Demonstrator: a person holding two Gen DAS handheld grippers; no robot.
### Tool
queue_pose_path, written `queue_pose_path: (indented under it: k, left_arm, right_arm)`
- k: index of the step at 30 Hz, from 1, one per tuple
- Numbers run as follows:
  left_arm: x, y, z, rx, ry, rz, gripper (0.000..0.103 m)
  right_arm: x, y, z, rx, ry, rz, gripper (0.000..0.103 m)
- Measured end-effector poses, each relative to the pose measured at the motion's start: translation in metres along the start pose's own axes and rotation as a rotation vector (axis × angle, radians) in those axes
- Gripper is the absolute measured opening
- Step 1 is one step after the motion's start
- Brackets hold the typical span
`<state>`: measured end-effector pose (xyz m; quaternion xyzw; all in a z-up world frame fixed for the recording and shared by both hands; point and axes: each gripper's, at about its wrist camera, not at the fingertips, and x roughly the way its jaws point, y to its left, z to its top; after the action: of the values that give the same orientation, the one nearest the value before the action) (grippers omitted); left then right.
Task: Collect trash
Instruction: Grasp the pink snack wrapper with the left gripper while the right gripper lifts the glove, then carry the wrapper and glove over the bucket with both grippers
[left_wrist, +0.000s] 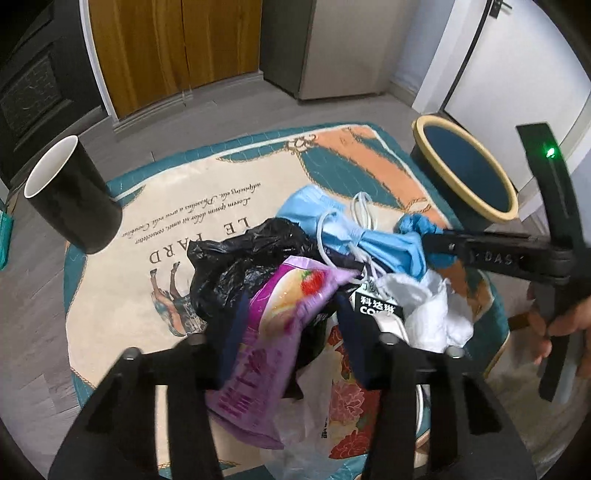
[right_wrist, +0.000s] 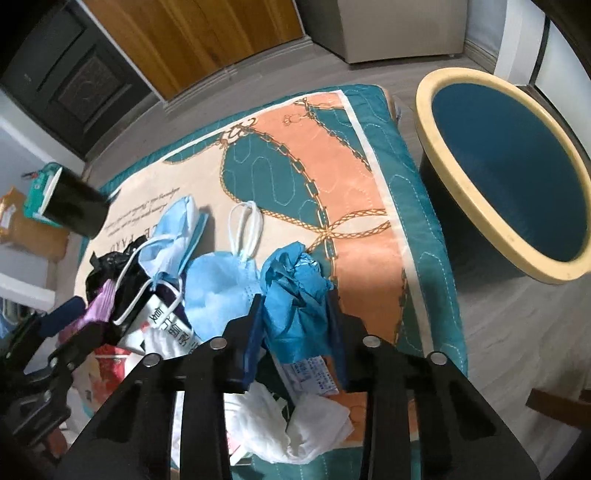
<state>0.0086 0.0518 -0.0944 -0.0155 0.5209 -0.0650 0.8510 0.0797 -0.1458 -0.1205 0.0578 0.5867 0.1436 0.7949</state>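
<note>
the right gripper (right_wrist: 295, 317) is clamped on a crumpled blue glove (right_wrist: 295, 295) above the patterned mat (right_wrist: 280, 158); the left gripper (left_wrist: 291, 332) pinches a purple snack wrapper (left_wrist: 266, 332). lift each clear of the pile, then carry it over the yellow-rimmed dark bin (right_wrist: 480, 192) before releasing

Left wrist view sits low and close over the trash pile (left_wrist: 314, 266), facing the far doors. Right wrist view looks from the right side. Both share the mat (right_wrist: 288, 147) and bin (right_wrist: 476, 206).
</note>
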Motion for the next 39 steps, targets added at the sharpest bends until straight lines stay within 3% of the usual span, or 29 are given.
queue_pose_path:
  k: [5, 8, 25, 39]
  left_arm:
    - [-0.003, -0.005, 0.0, 0.039, 0.0, 0.025, 0.013]
    - [-0.01, -0.004, 0.003, 0.053, -0.023, 0.042, 0.008]
    - [-0.058, 0.003, 0.029, 0.026, -0.206, 0.06, 0.007]
    - [-0.069, -0.033, 0.055, 0.062, -0.282, 0.028, 0.007]
  right_arm:
    - [-0.011, 0.001, 0.005, -0.012, -0.039, -0.007, 0.027]
    - [-0.021, 0.001, 0.009, -0.02, -0.075, -0.003, 0.026]
    - [-0.067, 0.0, 0.031, -0.01, -0.226, 0.047, 0.025]
    - [-0.122, -0.047, 0.05, 0.084, -0.361, 0.071, 0.025]
